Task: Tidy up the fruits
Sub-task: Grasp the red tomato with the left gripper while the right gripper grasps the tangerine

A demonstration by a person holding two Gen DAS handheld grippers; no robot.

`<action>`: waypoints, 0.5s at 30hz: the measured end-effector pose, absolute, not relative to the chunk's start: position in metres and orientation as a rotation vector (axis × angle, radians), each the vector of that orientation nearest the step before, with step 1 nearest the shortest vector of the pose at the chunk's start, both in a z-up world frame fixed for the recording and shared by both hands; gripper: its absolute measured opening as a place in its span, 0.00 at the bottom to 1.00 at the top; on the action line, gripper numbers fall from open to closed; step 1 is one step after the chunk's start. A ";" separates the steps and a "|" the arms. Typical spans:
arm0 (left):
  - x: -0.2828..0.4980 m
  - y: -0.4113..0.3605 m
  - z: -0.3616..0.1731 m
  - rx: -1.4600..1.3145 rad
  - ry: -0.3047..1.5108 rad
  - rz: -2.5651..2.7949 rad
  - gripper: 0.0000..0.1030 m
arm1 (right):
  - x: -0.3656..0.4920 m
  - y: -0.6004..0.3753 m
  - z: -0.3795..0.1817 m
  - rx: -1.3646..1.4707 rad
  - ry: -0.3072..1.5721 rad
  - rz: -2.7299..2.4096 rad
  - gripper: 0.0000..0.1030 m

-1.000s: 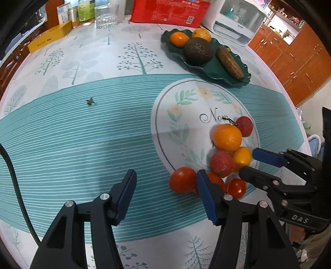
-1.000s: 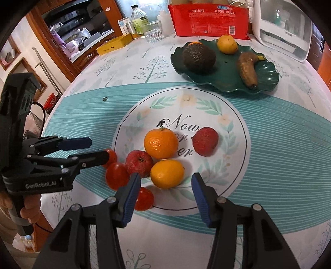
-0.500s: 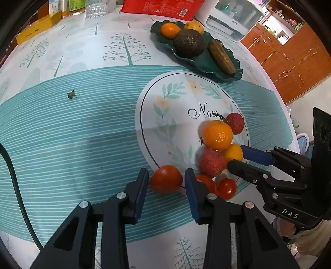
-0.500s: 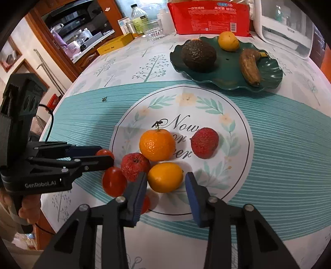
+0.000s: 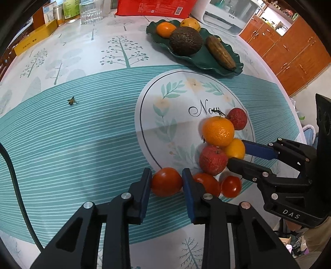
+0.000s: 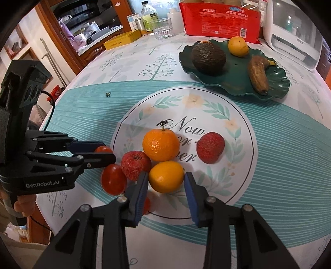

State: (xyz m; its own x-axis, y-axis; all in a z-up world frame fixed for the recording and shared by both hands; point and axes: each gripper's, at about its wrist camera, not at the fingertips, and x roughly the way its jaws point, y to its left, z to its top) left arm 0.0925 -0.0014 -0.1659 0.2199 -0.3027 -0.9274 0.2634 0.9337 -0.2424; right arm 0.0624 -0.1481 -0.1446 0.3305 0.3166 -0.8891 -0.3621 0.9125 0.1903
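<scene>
Loose on the tablecloth: three red tomatoes (image 5: 166, 181), two lychees (image 6: 210, 147), one large tangerine (image 6: 161, 144) and one small orange citrus (image 6: 166, 176). On the single green plate (image 6: 233, 82): one avocado (image 6: 208, 57), one browned banana (image 6: 258, 75) and two orange citrus fruits (image 5: 165, 29), only one of them visible from the right wrist view. Behind: one red package (image 6: 220, 19), one clear glass (image 6: 163, 28), one yellow box (image 6: 122, 39), one bottle (image 6: 149, 17). Grippers in view: two.

Fruit cluster near us, dish at one o'clock

From the right wrist view we see the mandarin (image 6: 161, 144) at the cluster's centre on the table (image 6: 279, 144): a lychee (image 6: 210, 147) at three o'clock, a kumquat (image 6: 166, 176) at six, tomatoes (image 6: 113, 179) at eight. On the dish (image 6: 233, 81), the avocado (image 6: 208, 57) lies left of the banana (image 6: 258, 75).
</scene>
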 end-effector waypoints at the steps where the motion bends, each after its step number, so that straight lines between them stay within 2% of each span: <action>1: 0.092 0.000 -0.166 -0.036 1.291 -0.389 0.27 | 0.062 -0.147 -0.145 -0.052 1.151 0.446 0.35; 15: 0.091 0.021 -0.149 -0.078 1.261 -0.334 0.27 | 0.061 -0.152 -0.140 -0.034 1.158 0.414 0.34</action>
State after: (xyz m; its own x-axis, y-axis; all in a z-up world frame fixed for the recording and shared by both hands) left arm 0.0908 0.0211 -0.1488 0.2634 -0.2894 -0.9203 0.2046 0.9490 -0.2399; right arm 0.0606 -0.1518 -0.1404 0.3344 0.3000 -0.8934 -0.3349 0.9239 0.1848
